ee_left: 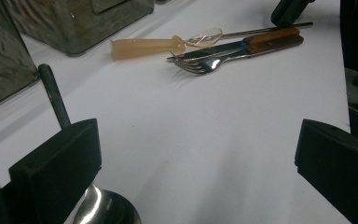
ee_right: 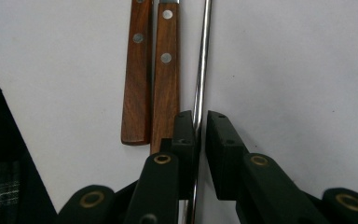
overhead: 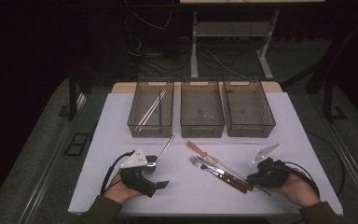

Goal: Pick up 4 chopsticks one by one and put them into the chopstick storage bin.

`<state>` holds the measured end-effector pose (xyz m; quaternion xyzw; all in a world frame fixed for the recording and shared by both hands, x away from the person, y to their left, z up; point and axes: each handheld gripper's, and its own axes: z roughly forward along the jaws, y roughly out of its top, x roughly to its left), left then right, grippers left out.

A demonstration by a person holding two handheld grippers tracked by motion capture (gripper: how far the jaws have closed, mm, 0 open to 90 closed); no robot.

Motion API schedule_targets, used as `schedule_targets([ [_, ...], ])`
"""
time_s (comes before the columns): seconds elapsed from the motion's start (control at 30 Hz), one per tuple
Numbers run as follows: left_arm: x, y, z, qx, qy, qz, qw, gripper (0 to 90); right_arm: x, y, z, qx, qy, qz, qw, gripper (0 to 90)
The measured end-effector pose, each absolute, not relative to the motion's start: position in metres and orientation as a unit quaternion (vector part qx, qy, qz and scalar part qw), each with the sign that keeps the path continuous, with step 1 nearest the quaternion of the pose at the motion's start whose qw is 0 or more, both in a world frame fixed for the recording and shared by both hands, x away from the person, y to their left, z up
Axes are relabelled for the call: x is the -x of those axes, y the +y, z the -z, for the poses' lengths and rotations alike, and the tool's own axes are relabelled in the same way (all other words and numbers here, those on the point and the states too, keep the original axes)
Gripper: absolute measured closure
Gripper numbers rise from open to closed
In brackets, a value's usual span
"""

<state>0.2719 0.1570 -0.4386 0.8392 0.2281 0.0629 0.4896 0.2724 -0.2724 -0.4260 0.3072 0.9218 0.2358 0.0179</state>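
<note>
Right tongs [ee_right: 200, 128] pinch the steel rod [ee_right: 202, 60]; left tongs [ee_left: 191, 163] gape over bare table [ee_left: 223, 140].

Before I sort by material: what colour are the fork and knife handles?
Reddish-brown wood with silver rivets; the handles show best in the right gripper view.

Bare white tabletop [overhead: 186, 186] lies open between the two grippers. Ahead, three smoky translucent plastic bins [overhead: 202, 112] wall off the far edge. A cluster of wooden-handled cutlery [overhead: 223, 173] and a thin steel rod [ee_right: 201, 70] crowds the right side.
</note>
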Motion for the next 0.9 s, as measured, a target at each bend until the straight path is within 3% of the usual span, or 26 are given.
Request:
schedule_targets([
  [0.3, -0.272, 0.157, 0.438, -0.839, 0.227, -0.062, 0.490, 0.0, -0.282, -0.260, 0.424, -0.292, 0.942, -0.164, 0.027, 82.1],
  [0.6, -0.271, 0.157, 0.438, -0.840, 0.226, -0.062, 0.490, 0.0, -0.301, -0.237, 0.420, -0.295, 0.953, -0.067, -0.004, 82.8],
  [0.9, -0.271, 0.156, 0.438, -0.840, 0.225, -0.062, 0.489, 0.0, -0.302, -0.233, 0.420, -0.300, 0.953, -0.050, -0.004, 85.1],
])
